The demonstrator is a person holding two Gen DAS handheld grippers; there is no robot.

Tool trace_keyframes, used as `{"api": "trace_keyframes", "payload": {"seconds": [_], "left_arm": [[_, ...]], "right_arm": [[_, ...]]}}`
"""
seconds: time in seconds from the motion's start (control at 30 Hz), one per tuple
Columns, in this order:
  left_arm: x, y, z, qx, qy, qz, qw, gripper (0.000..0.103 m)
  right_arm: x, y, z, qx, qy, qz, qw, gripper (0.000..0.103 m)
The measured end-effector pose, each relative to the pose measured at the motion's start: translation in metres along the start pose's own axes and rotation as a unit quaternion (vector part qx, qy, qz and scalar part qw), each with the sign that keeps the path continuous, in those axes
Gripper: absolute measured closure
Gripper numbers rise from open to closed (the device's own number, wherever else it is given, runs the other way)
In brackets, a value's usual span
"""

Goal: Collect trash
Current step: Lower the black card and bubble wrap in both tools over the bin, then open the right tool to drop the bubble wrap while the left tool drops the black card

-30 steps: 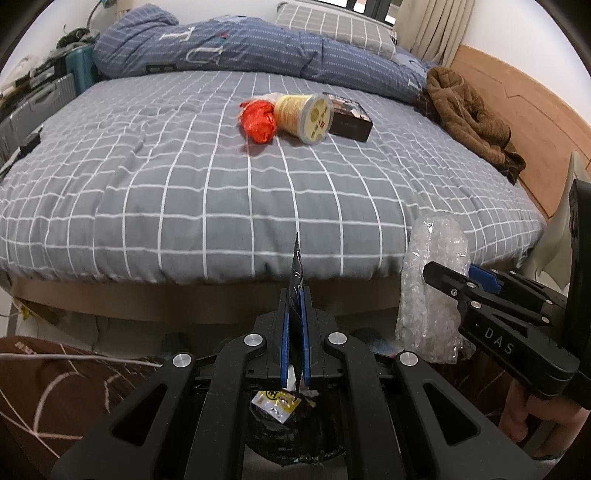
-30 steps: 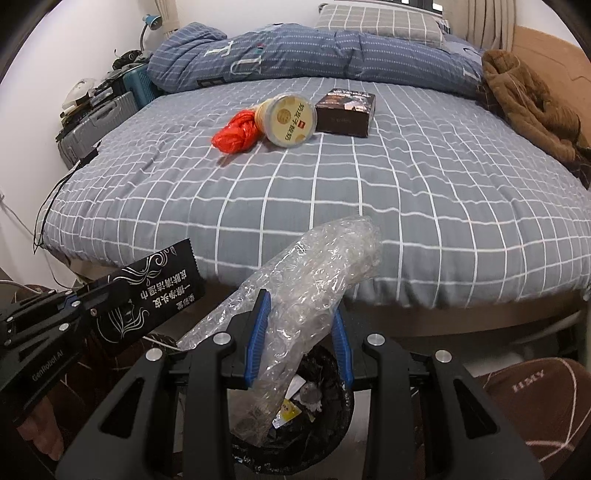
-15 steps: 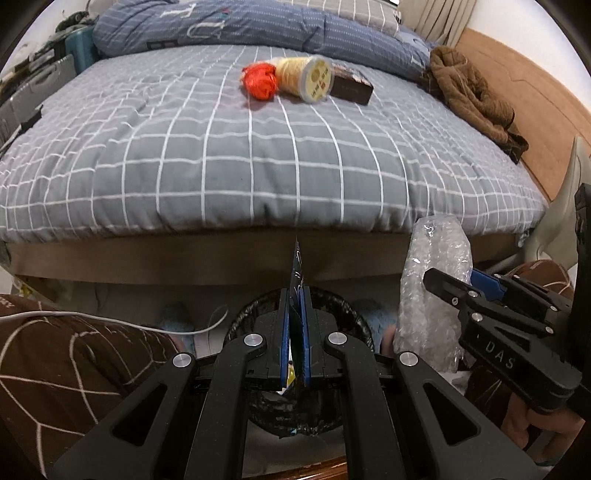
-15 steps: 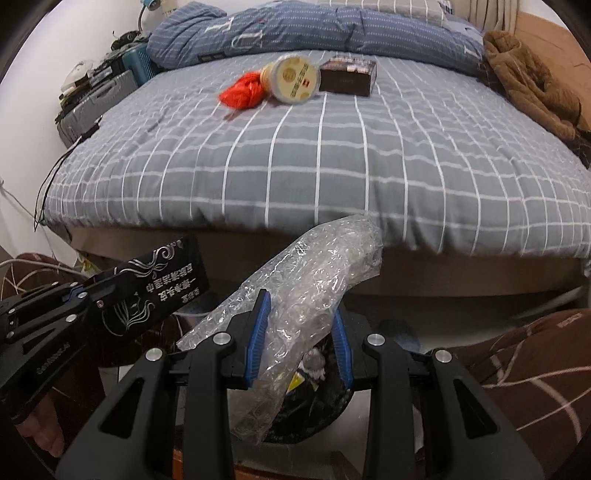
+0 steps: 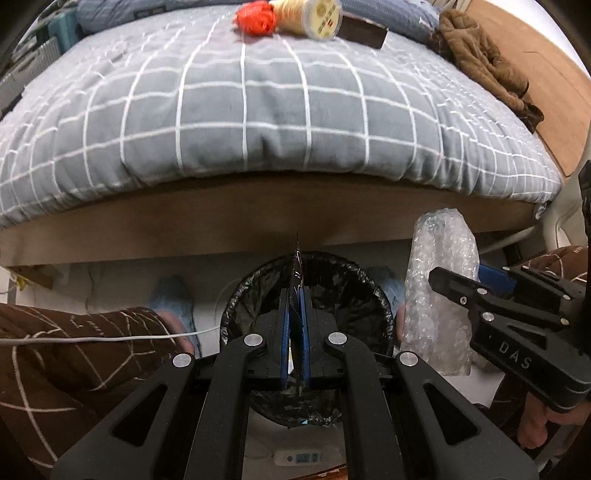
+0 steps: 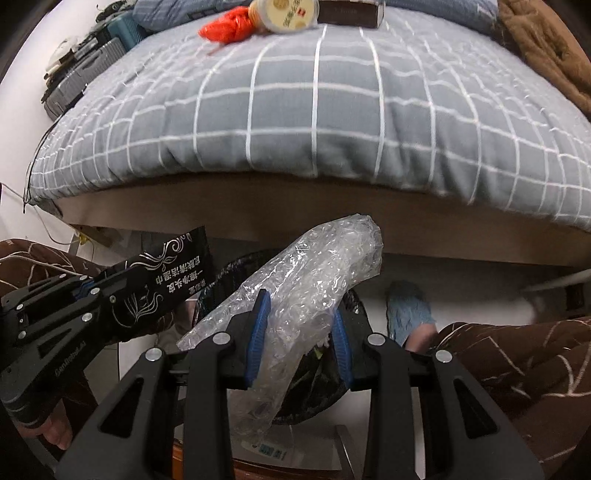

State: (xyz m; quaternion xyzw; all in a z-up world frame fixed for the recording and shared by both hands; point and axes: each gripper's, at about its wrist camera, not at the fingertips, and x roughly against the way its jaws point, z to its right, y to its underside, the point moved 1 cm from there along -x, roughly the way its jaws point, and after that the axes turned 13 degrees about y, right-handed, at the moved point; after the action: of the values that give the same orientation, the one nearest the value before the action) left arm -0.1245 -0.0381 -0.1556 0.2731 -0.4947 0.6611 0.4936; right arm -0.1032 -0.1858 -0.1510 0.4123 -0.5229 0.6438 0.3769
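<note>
- The left gripper [image 5: 294, 295] is pinching a flat black sachet [image 6: 173, 273] edge-on above the black-lined trash bin [image 5: 236, 314].
- The right gripper [image 6: 299, 332] is clamping crumpled bubble wrap [image 6: 314, 273], at the bin's 3 o'clock.
- A red bag [image 5: 255, 16], a yellow tub [image 5: 314, 14] and a dark box [image 5: 364, 35] are lying at 12 o'clock on the bed [image 5: 258, 110].

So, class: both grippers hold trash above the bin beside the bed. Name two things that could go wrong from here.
1. The long clear bubble wrap in the right gripper sticks out past the round black-lined trash bin; released now, it may catch on the rim or fall outside.
2. The flat black sachet, pinched in the left gripper, is light and could flutter onto the floor.
</note>
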Motion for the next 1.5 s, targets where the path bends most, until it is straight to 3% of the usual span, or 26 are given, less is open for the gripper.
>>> {"api": "trace_keyframes", "payload": {"seconds": [0.27, 0.6, 0.87, 1.1, 1.23, 1.5], "left_arm": [[-0.014, 0.000, -0.011, 0.016, 0.004, -0.018, 0.9997, 0.099], [-0.014, 0.003, -0.034, 0.042, -0.008, -0.019, 0.9989, 0.099], [-0.016, 0.001, -0.033, 0.039, -0.007, -0.019, 0.9990, 0.099], [-0.023, -0.002, -0.020, 0.028, 0.003, -0.028, 0.9992, 0.099], [-0.029, -0.005, -0.005, 0.016, 0.008, -0.031, 0.9994, 0.099], [-0.039, -0.006, 0.022, -0.006, 0.016, -0.041, 0.9990, 0.099]], "right_arm": [[-0.029, -0.001, -0.011, 0.012, -0.004, -0.037, 0.999, 0.071], [-0.040, -0.006, -0.036, 0.039, -0.004, -0.043, 0.998, 0.066], [-0.041, -0.006, -0.040, 0.032, 0.010, -0.034, 0.999, 0.043], [-0.033, -0.002, -0.011, 0.005, 0.038, -0.019, 0.999, 0.013], [-0.029, -0.002, 0.006, -0.012, 0.063, -0.005, 0.998, 0.008], [-0.027, 0.004, 0.038, -0.050, 0.077, -0.002, 0.996, 0.008]]}}
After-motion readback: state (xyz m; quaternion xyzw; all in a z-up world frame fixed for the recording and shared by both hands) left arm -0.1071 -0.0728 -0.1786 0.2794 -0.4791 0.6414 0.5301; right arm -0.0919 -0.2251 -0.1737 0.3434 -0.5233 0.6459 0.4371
